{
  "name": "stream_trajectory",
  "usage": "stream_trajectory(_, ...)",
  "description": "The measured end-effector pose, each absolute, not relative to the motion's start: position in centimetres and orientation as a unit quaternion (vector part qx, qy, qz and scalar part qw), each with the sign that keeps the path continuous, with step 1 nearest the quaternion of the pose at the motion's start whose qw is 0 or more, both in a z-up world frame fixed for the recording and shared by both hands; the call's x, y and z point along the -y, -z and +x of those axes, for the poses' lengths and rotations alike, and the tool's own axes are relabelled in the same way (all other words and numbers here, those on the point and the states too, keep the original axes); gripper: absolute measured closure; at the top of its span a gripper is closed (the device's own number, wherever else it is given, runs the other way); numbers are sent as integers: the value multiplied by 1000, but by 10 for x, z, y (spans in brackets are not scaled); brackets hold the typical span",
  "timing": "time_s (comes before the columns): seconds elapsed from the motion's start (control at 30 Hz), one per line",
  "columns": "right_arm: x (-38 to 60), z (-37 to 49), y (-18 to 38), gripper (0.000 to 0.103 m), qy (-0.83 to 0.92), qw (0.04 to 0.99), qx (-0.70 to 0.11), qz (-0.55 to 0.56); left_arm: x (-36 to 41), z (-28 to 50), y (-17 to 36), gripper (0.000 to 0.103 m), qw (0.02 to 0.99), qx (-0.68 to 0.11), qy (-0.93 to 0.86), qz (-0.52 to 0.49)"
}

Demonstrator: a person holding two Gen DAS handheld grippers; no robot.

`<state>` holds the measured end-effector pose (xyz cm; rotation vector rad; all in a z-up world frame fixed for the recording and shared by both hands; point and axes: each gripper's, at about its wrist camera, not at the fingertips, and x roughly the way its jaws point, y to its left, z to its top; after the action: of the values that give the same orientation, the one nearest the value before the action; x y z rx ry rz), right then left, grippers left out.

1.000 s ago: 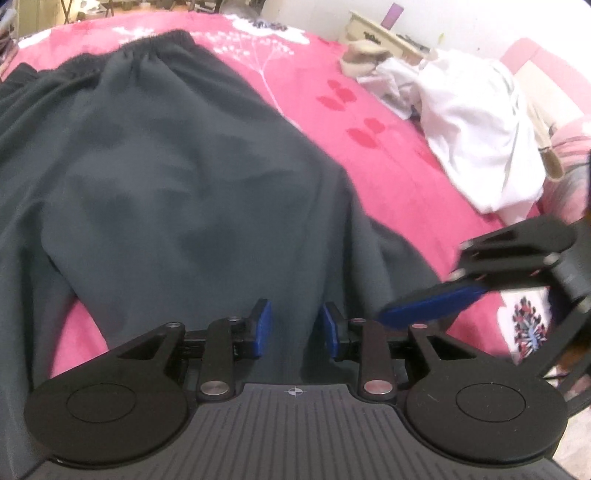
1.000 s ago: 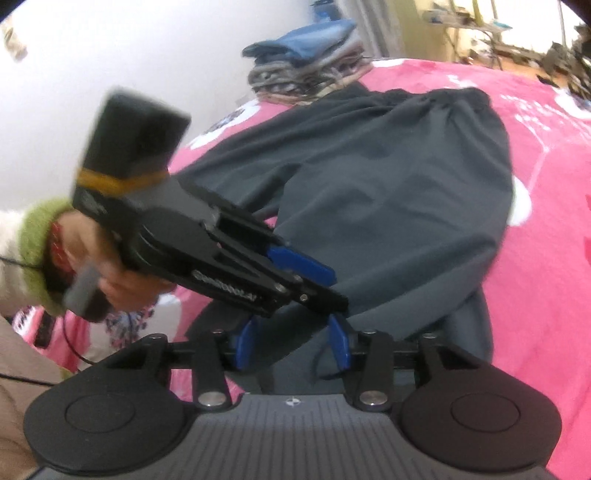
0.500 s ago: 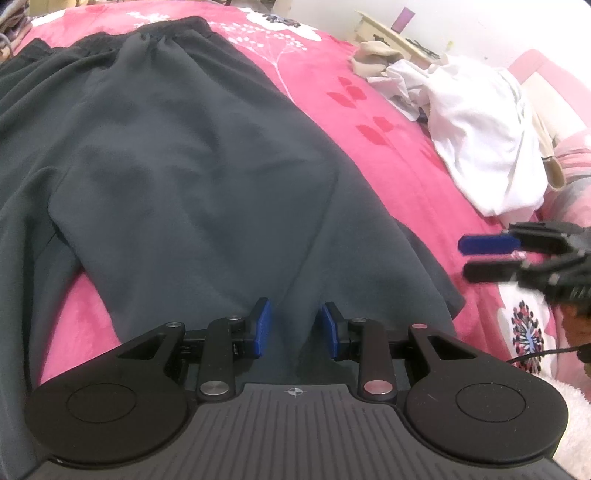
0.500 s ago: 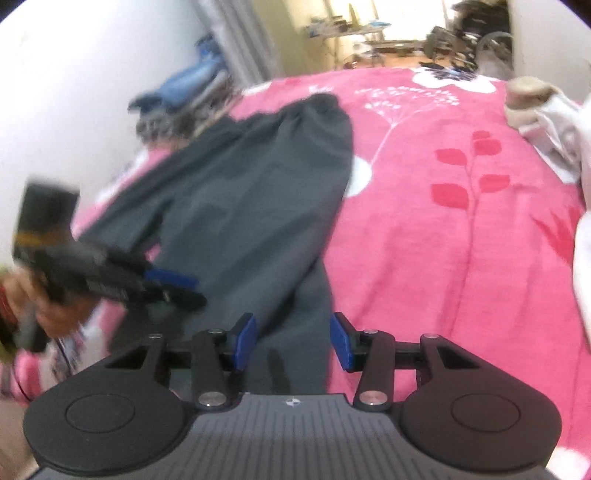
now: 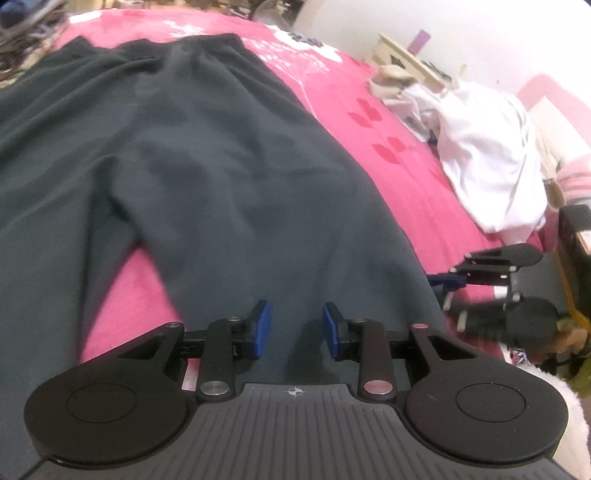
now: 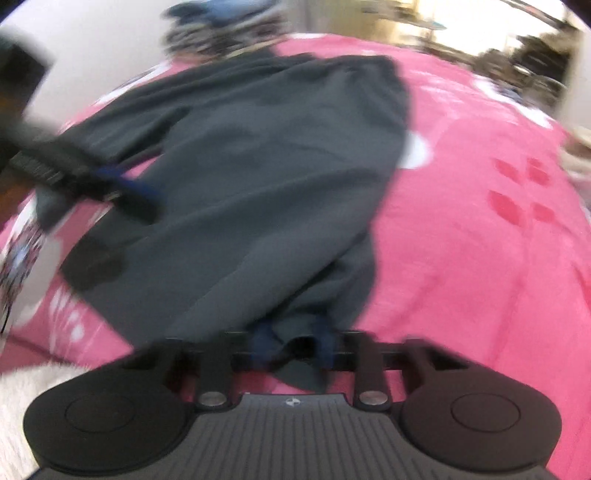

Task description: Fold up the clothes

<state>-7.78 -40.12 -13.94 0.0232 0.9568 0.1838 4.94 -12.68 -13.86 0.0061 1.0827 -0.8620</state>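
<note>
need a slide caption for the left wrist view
Open left gripper hovering over dark trousers spread on a pink bedspread, white garment beside them.

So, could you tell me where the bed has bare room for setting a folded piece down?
The widest bare stretch of the pink bedspread runs between the dark trousers and the white clothes heap. A smaller pink wedge lies between the trouser legs. The far corner holds a stack of clothes.

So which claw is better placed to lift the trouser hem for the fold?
The right claw: the dark trousers' hem is already bunched between its fingers. The left claw is open above flat cloth, gripping nothing.
</note>
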Motion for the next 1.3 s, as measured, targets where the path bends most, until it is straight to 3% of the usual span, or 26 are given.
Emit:
stream_trajectory(0.2, 456, -114, 119, 101, 29, 896, -409, 170, 108, 44, 138, 73, 771, -504, 390, -14)
stream_trajectory(0.4, 509, -145, 154, 101, 127, 843, -386, 352, 104, 40, 145, 73, 760, -521, 389, -19)
stream_trajectory(0.57, 492, -136, 132, 100, 113, 877, -375, 280, 106, 39, 149, 73, 754, -530, 387, -27)
stream_trajectory(0.77, 470, -130, 104, 86, 93, 901, -373, 200, 116, 43, 156, 73, 756, -534, 376, -43)
stream_trajectory(1.07, 490, -141, 102, 76, 79, 863, -377, 325, 114, 44, 160, 83, 765, -530, 362, -58)
stream_trajectory(1.2, 497, -128, 121, 65, 37, 805, -435, 402, 108, 46, 161, 83, 758, -536, 363, -80)
stream_trajectory(1.27, 491, -114, 134, 66, 33, 780, -485, 395, 108, 47, 162, 83, 757, -537, 362, -85)
stream_trajectory(1.3, 487, -107, 136, 72, 34, 777, -498, 384, 108, 47, 162, 83, 757, -537, 362, -88)
